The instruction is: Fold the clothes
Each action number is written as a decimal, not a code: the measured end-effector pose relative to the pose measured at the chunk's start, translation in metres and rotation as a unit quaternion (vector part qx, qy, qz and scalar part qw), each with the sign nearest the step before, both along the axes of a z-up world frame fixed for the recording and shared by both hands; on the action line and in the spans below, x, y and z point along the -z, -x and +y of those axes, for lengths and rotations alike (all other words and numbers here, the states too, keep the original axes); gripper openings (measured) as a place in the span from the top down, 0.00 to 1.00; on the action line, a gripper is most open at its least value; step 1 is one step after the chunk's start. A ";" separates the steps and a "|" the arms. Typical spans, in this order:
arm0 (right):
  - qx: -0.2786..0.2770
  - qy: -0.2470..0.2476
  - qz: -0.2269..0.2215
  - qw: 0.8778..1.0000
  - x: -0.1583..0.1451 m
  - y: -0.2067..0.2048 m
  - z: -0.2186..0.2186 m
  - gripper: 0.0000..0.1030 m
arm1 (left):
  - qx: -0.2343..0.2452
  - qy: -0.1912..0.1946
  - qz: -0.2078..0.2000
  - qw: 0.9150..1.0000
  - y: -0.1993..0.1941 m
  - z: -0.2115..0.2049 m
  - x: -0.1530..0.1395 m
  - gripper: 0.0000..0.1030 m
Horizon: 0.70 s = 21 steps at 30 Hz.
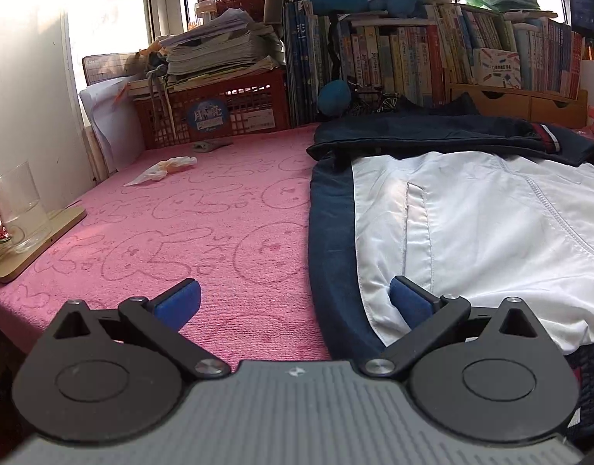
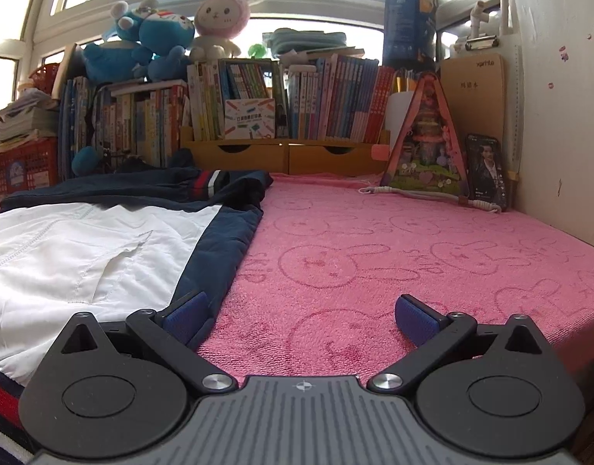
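A navy and white jacket (image 1: pixel 471 217) lies flat on the pink towel-covered table (image 1: pixel 204 224), its sleeves folded across the far end, showing a red-white striped cuff (image 1: pixel 545 137). My left gripper (image 1: pixel 295 302) stands open at the jacket's near left edge, its right fingertip over the white panel, its left one over the pink cloth. In the right wrist view the jacket (image 2: pixel 103 248) fills the left side. My right gripper (image 2: pixel 301 316) is open at its near right edge, the left fingertip over the navy side strip, nothing held.
A glass mug (image 1: pixel 22 209) on a wooden board stands at the left table edge. A crumpled wrapper (image 1: pixel 165 166) lies on the cloth. Red crate (image 1: pixel 212 112), books (image 2: pixel 335 97) and plush toys line the back. A triangular toy (image 2: pixel 428 143) and photo card stand at back right by the wall.
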State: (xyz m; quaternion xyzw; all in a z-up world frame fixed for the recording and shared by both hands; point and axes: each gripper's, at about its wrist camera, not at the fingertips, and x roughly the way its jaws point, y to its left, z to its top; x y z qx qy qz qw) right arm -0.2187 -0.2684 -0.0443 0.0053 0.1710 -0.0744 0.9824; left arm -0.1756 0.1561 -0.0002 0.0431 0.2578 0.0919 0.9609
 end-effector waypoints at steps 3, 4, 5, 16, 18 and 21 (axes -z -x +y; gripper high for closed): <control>0.003 -0.001 0.000 1.000 0.000 0.000 0.001 0.00 | -0.003 0.001 0.000 1.000 0.000 0.001 -0.001 0.00; 0.003 -0.001 0.000 1.000 0.000 0.000 0.001 0.00 | -0.004 0.001 0.000 1.000 0.000 0.001 -0.002 0.00; 0.003 -0.001 0.000 1.000 0.000 0.000 0.001 0.00 | -0.005 0.001 0.001 1.000 0.000 0.001 -0.002 0.00; -0.056 0.043 -0.024 0.997 -0.064 -0.022 0.069 0.00 | 0.046 0.082 -0.075 0.993 -0.031 -0.040 -0.054 0.00; -0.114 -0.010 -0.013 0.993 -0.074 -0.038 0.087 0.00 | 0.055 0.082 -0.075 0.992 -0.042 -0.056 -0.050 0.00; -0.191 -0.067 0.016 0.979 -0.073 -0.060 0.116 0.00 | 0.066 0.076 -0.054 0.993 -0.058 -0.071 -0.038 0.00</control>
